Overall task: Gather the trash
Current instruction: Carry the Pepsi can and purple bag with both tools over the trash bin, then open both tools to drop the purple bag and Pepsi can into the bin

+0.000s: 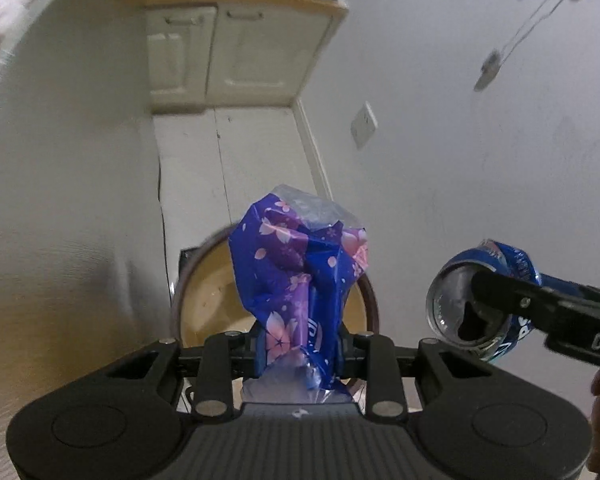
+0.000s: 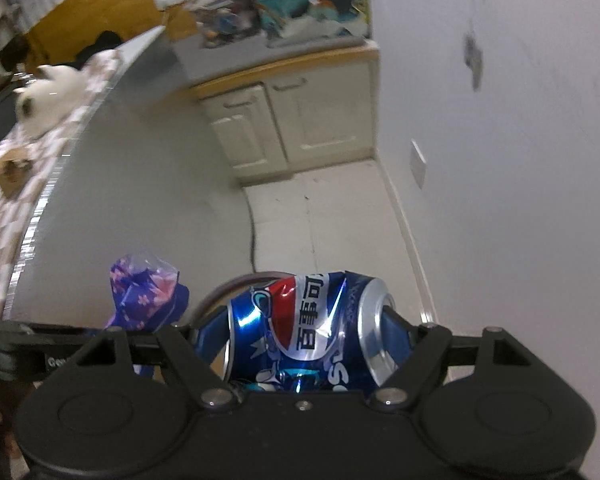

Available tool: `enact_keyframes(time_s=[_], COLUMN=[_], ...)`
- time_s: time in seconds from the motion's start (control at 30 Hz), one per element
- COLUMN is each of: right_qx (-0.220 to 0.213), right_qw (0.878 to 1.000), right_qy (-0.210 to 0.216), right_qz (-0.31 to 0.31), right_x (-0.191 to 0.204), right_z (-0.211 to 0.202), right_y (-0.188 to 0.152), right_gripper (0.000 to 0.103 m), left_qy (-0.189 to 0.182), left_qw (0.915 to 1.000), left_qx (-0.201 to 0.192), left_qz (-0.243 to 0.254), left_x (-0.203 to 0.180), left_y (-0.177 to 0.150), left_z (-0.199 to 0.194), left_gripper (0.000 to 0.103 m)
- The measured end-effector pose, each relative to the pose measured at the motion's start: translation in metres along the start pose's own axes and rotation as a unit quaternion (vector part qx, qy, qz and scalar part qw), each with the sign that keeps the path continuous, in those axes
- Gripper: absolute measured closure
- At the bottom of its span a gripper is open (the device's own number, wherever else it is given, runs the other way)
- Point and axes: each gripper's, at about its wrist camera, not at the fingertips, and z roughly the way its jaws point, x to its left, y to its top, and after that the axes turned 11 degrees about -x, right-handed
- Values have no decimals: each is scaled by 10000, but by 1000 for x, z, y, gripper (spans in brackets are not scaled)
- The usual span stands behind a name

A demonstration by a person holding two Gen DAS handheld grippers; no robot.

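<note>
Trash in both grips: my left gripper (image 1: 300,354) pinches a crumpled blue floral wrapper (image 1: 300,272), and my right gripper (image 2: 312,340) clamps a dented blue soda can (image 2: 312,332) end to end. Both hang over the round bin (image 1: 204,304) on the floor. The drop-off is in hand; next, I judge, each must be centred above the opening before its jaws let go.

Both wrist views look steeply down, sharing the bin (image 1: 204,280).

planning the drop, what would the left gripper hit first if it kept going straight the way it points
Probably the round brown-rimmed bin on the floor: it lies right behind the crumpled blue flowered plastic wrapper pinched in the left gripper. Depth is unclear.
</note>
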Motion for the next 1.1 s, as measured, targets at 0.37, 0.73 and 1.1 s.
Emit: enact_keyframes(time_s=[0.37,0.73,1.1], right_qx=[380,571,864], right_qw=[9975,9931,9904], right_qy=[-173,-50,180], right_qz=[577,1027,1063], right_x=[-25,-20,-7], right_z=[71,114,141], right_y=[-33,-43,-45], right_gripper=[24,24,23], left_qy=[51,156,477], left_qw=[9982,9971,9932], left_qx=[597,732,991], left_qz=[-42,97,391], left_x=[18,33,34], left_y=[-19,-37,-47], left_z=[102,137,126], left_gripper=[71,16,3])
